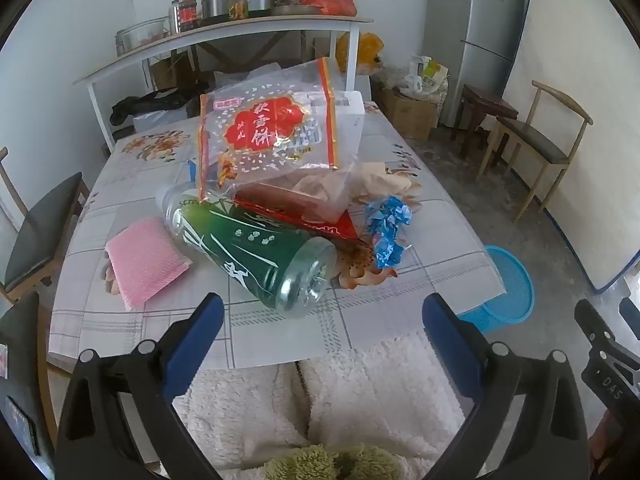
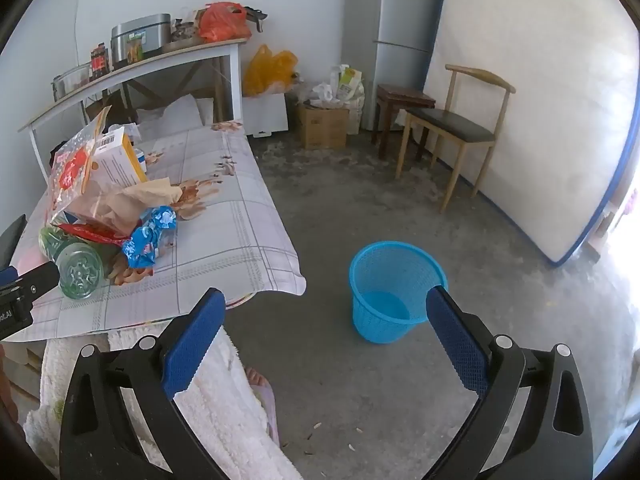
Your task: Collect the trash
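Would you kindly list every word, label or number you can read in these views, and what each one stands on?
"DAS": on the right gripper.
Large white Chinese characters on a red panel: clear snack bag; I cannot transcribe them reliably.
Barcode and fine print: yellow-and-white box, too small.
Green bottle lettering: partly hidden, unreadable.
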`<control>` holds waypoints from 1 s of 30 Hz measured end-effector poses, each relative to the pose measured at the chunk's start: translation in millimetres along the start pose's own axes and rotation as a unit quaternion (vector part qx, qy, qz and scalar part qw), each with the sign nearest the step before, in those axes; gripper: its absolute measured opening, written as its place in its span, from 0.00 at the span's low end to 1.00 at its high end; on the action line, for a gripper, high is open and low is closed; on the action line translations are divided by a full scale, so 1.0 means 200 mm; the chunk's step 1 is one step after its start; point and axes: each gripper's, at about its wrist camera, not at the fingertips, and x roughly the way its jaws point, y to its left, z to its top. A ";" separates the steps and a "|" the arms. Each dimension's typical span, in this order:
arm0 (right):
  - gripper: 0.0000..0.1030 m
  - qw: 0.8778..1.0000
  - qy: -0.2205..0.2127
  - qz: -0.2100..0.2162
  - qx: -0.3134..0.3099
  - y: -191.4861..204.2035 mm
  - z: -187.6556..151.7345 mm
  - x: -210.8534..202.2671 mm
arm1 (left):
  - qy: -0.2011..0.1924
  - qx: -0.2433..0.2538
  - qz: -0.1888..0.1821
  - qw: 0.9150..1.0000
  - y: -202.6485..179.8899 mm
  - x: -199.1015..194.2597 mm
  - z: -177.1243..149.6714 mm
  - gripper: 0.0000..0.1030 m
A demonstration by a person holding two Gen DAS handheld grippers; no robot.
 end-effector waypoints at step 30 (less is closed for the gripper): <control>0.94 1.000 -0.003 0.001 -0.001 0.02 -0.03 -0.02 | 0.007 -0.005 0.006 1.000 0.04 0.02 -0.01 0.95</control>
